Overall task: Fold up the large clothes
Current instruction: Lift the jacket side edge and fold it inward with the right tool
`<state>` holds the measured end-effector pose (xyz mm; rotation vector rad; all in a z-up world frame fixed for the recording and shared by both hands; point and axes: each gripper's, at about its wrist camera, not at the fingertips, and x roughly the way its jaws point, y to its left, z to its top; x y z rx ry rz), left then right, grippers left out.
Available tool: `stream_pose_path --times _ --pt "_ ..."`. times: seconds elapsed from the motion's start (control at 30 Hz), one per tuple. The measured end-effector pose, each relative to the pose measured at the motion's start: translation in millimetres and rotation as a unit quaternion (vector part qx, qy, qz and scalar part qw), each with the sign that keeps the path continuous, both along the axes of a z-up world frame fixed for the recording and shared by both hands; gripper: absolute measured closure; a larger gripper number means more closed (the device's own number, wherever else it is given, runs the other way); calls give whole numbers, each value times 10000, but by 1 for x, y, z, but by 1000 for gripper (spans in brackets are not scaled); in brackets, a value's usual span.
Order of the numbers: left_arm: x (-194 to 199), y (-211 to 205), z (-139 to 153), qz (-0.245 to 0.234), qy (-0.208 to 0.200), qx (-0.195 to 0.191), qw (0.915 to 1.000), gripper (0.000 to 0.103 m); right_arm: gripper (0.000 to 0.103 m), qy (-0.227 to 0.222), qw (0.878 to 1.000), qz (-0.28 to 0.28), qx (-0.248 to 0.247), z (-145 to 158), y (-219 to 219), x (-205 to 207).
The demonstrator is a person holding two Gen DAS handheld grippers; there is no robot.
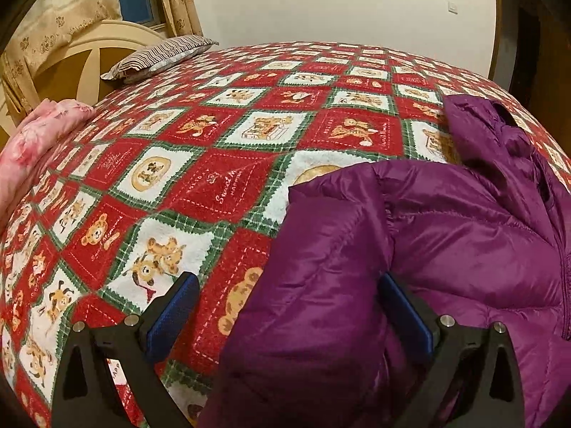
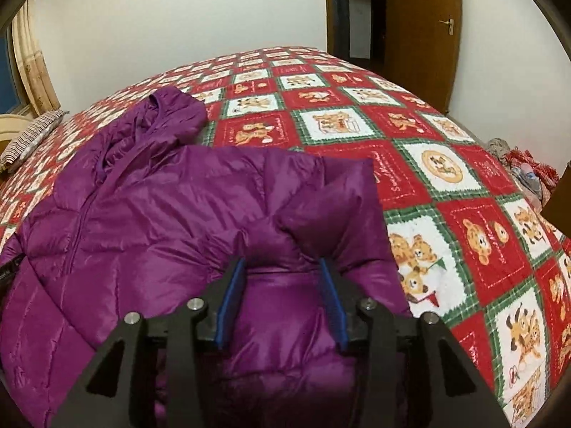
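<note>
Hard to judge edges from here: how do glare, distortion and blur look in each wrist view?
Left wrist view: strong fisheye bulge in the bedspread, dark vignette corners, soft sheen on the purple jacket, mild softness overall. Right wrist view: same bulge, sheen on the jacket, fingers reasonably sharp.

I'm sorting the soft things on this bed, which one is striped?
The pillow at the headboard: dark and light stripes. The bundle nearby is pink floral, and the jacket is plain purple.
</note>
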<state>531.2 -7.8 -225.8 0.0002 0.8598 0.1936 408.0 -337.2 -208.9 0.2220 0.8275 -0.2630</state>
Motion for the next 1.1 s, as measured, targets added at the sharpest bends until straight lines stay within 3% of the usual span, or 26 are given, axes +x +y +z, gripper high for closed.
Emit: stream_pose_path --times 1.1 --pt "4 -8 -3 13 -7 210 9998 1 53 -43 10000 18 -75 -2 2 -2"
